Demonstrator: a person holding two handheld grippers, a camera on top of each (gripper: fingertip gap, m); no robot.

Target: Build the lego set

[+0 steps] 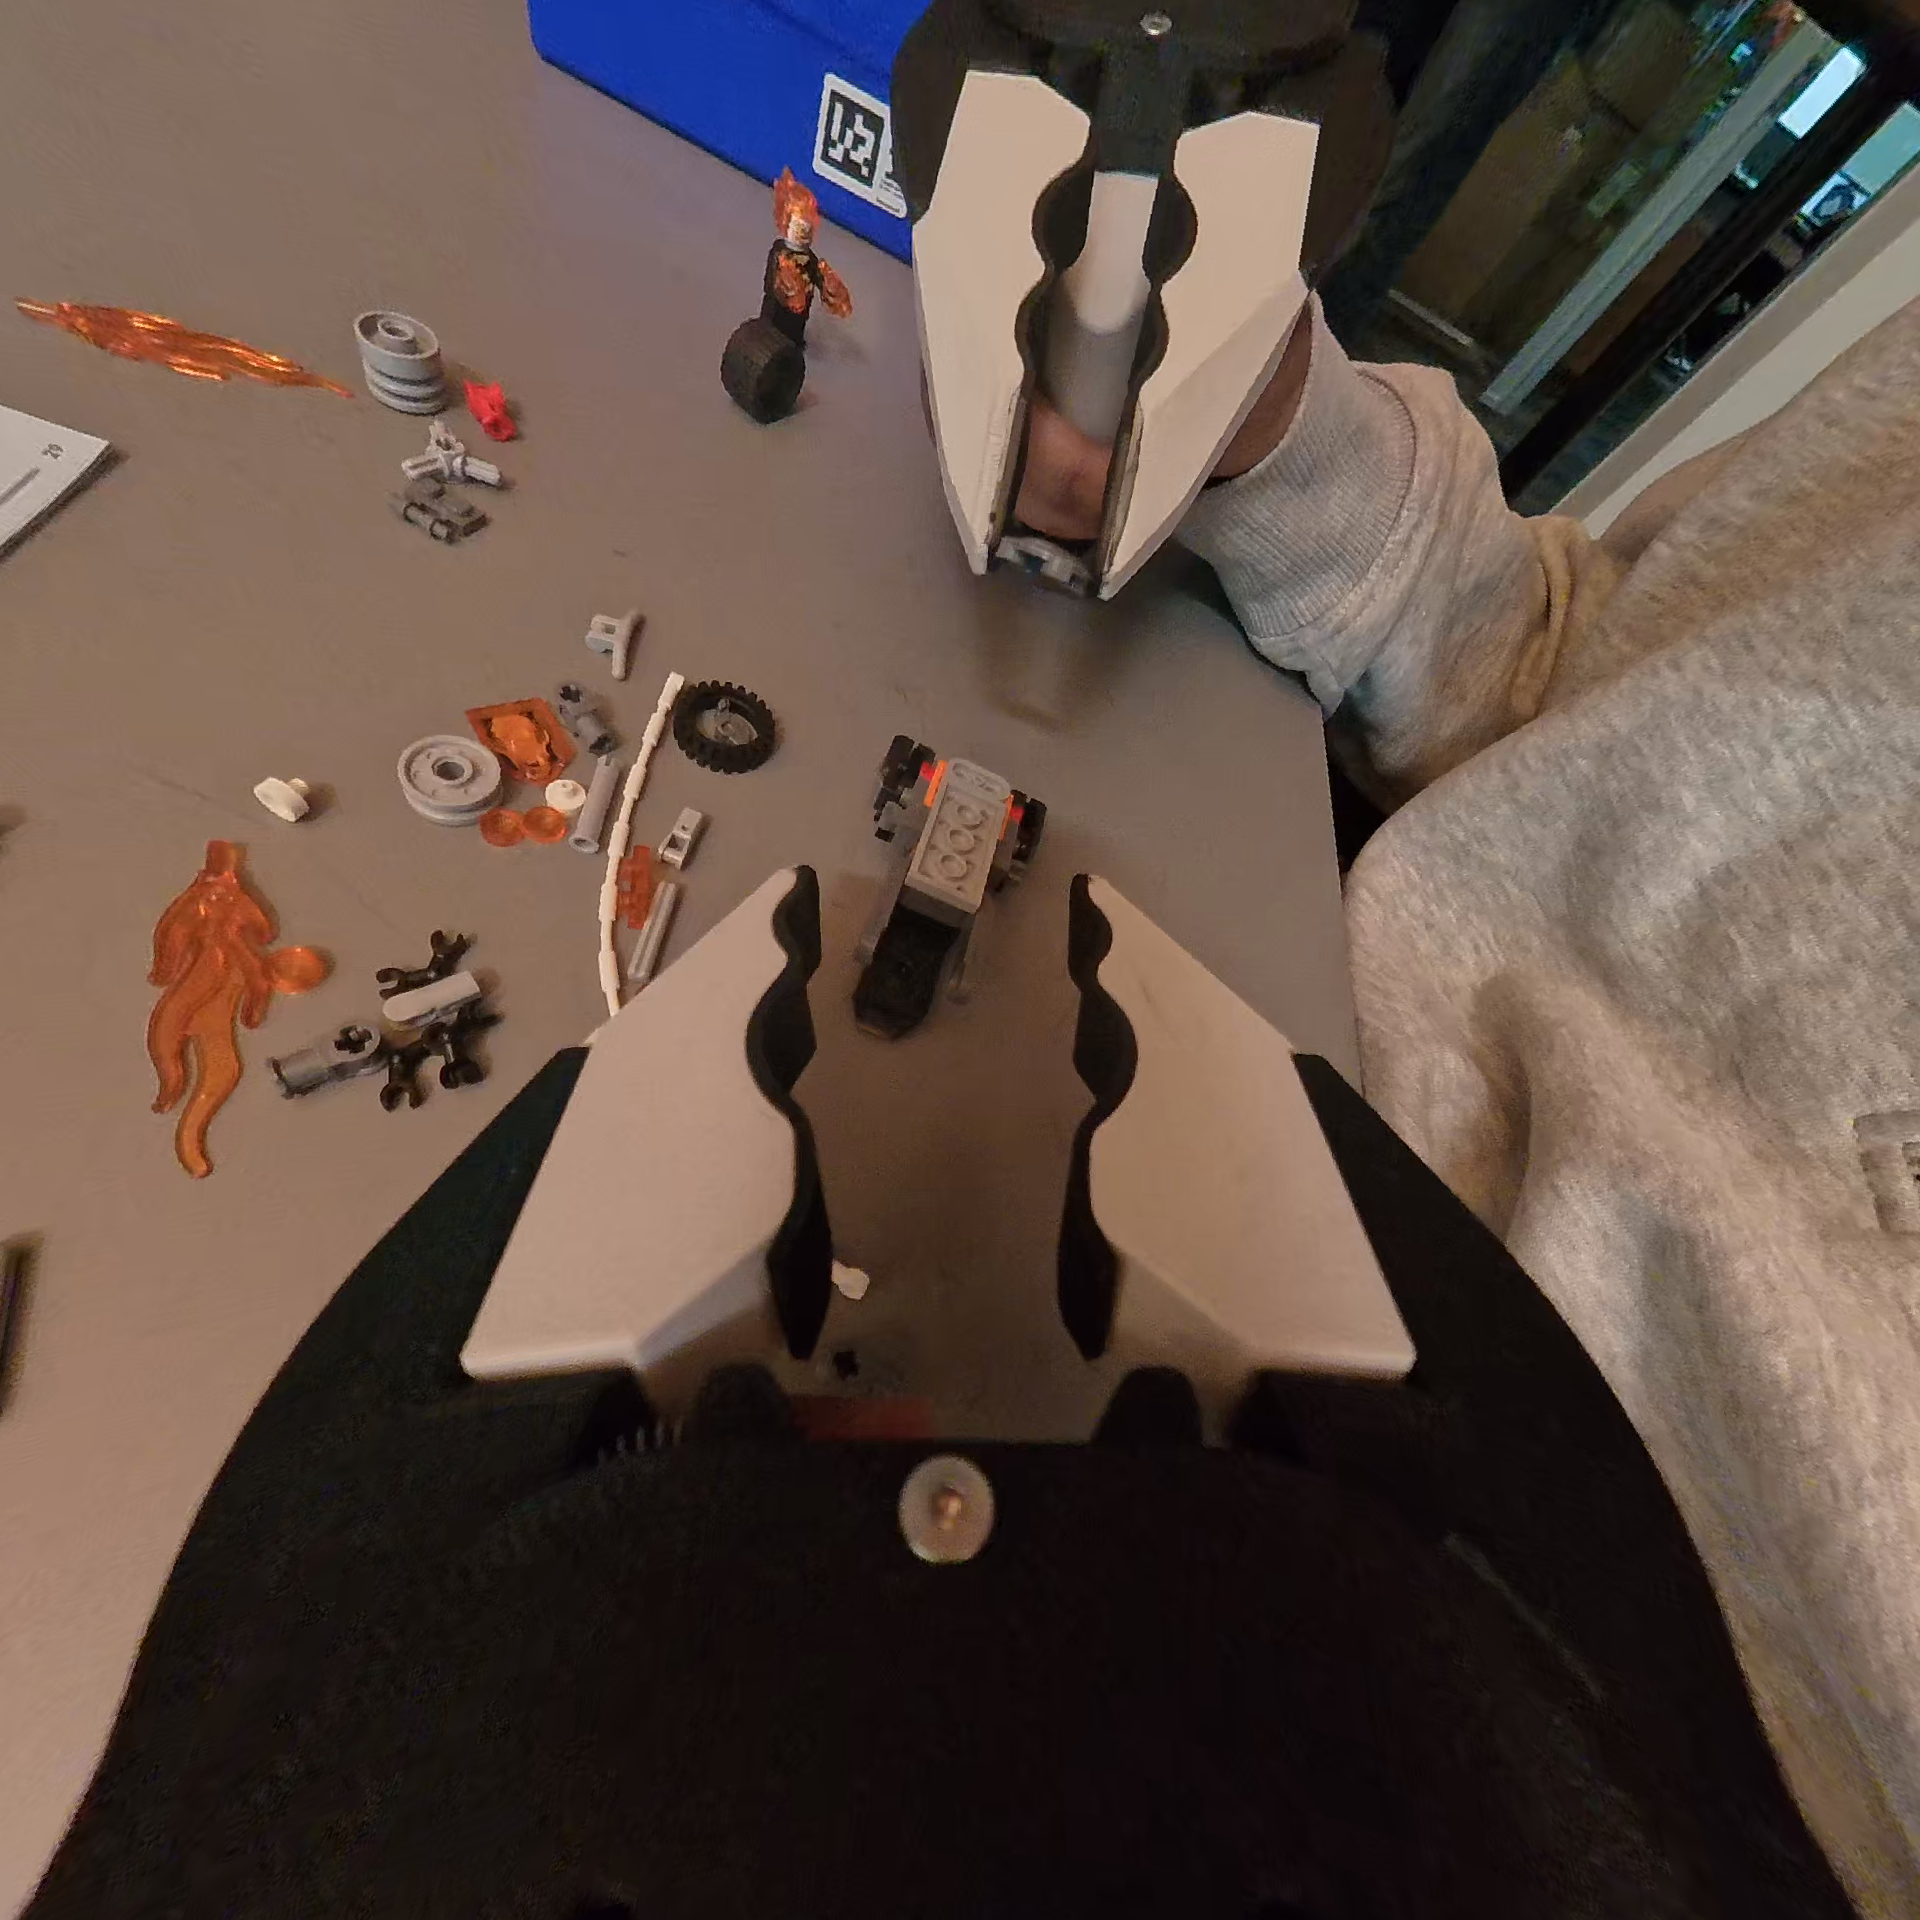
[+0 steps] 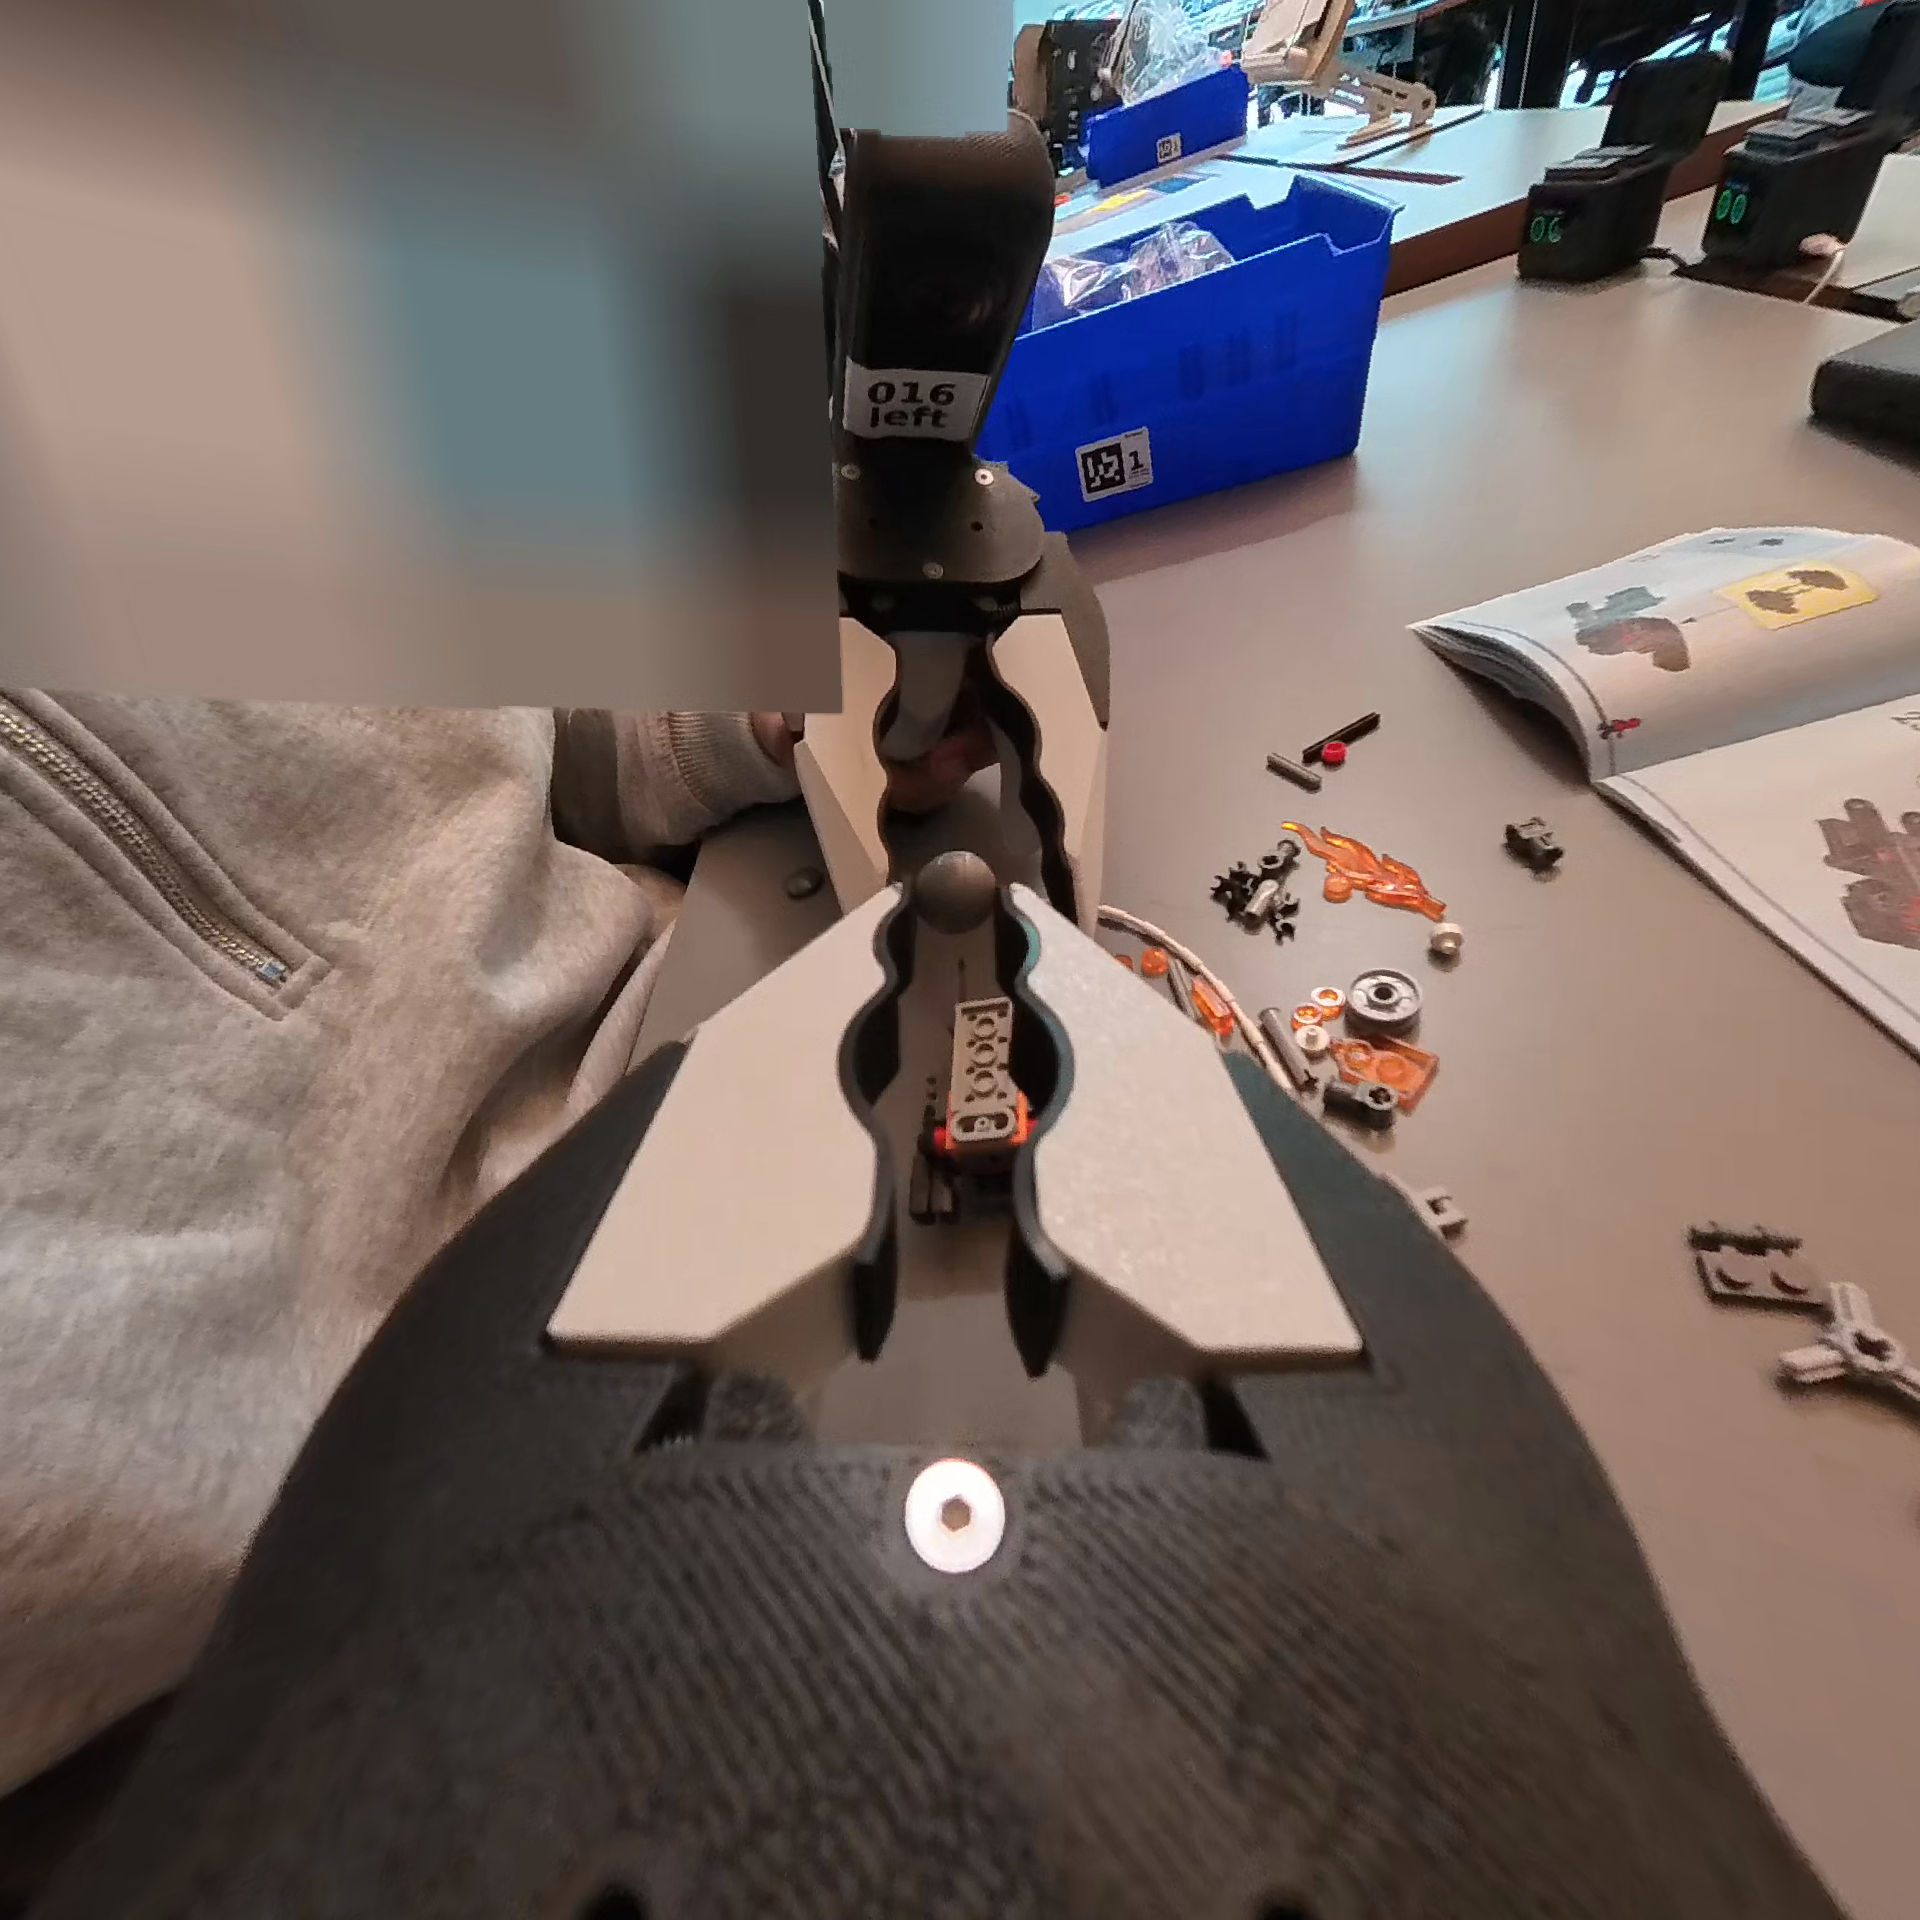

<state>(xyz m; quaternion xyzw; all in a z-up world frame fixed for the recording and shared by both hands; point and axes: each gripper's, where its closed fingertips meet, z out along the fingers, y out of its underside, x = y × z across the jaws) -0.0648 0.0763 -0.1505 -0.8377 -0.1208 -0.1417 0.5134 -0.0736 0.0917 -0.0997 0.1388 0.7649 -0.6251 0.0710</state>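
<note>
The partly built grey, black and orange Lego body (image 1: 951, 868) lies on the grey table (image 1: 260, 177), just beyond my left gripper's tips. My left gripper (image 1: 940, 883) is open and empty, its jaws wide apart on either side of the body's near end. My right gripper (image 1: 1044, 566) faces it from the far side, a little above the table, shut on a small grey piece (image 1: 1039, 558). In the right wrist view the right gripper (image 2: 956, 902) pinches that rounded grey piece (image 2: 956, 891) at its tips. The body (image 2: 980, 1086) shows below, between its fingers.
Loose parts lie to the left: a black tyre (image 1: 724, 724), grey hubs (image 1: 449, 779), orange flames (image 1: 213, 977), a white strand (image 1: 634, 831). A flame minifigure (image 1: 795, 265) stands on a tyre. A blue bin (image 2: 1195, 343) and open booklet (image 2: 1714, 665) lie nearby. A person's grey sweater (image 1: 1662, 935) borders the table edge. The tips of one gripper are about 6 centimetres away from the tips of the other. The flame minifigure (image 1: 795, 265) sits 20 centimetres or so from the ends of my right fingers.
</note>
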